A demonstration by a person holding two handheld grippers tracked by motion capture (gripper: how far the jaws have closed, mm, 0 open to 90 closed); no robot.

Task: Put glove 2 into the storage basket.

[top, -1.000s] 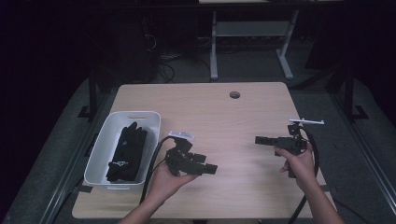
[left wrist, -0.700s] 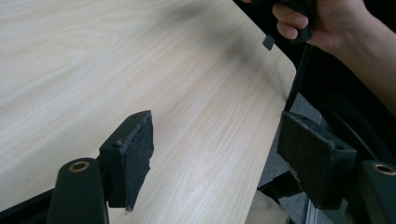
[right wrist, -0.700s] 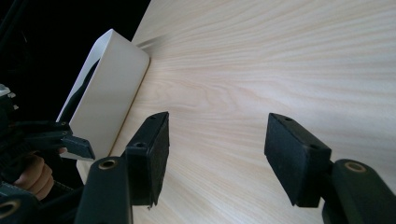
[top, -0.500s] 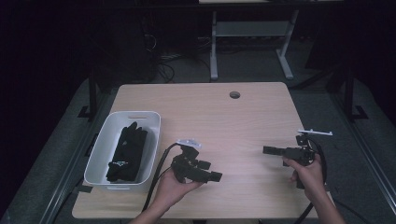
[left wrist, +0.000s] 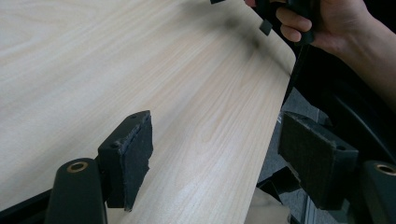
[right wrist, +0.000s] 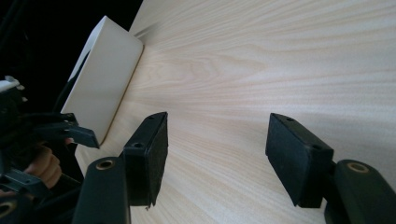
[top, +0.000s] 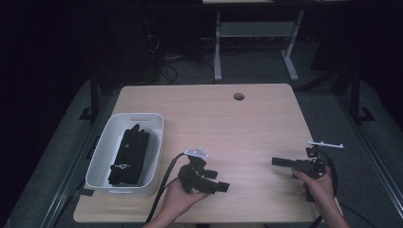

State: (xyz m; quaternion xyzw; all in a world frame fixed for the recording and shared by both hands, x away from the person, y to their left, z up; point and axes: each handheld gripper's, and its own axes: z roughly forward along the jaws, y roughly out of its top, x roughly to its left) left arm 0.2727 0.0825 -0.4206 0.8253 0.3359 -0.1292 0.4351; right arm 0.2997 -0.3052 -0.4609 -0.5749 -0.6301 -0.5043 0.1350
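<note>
Left gripper (top: 222,186) sits lower centre of the high view, held in the person's left hand (top: 178,199), jaws pointing right toward the other gripper. In the left gripper view its pads (left wrist: 135,156) are spread wide w/ nothing between, just bare table (top: 214,118) under them; table edge runs diagonally thru the right half of that frame. Right gripper (top: 275,161) is lower right of the high view, in the right hand (top: 317,187), jaws pointing left. In the right gripper view its pads (right wrist: 299,156) are also wide apart, empty, hovering over wood. Grippers face each other, well apart, bare tabletop between. White bin (top: 124,153) at left of the high view, near the table's left edge; black gloves (top: 129,154) lie inside it. Bin's outer wall shows upper left in the right gripper view (right wrist: 100,74), w/ the left gripper just below it at frame left. Small round hole (top: 239,96) in table toward the top of the high view.
</note>
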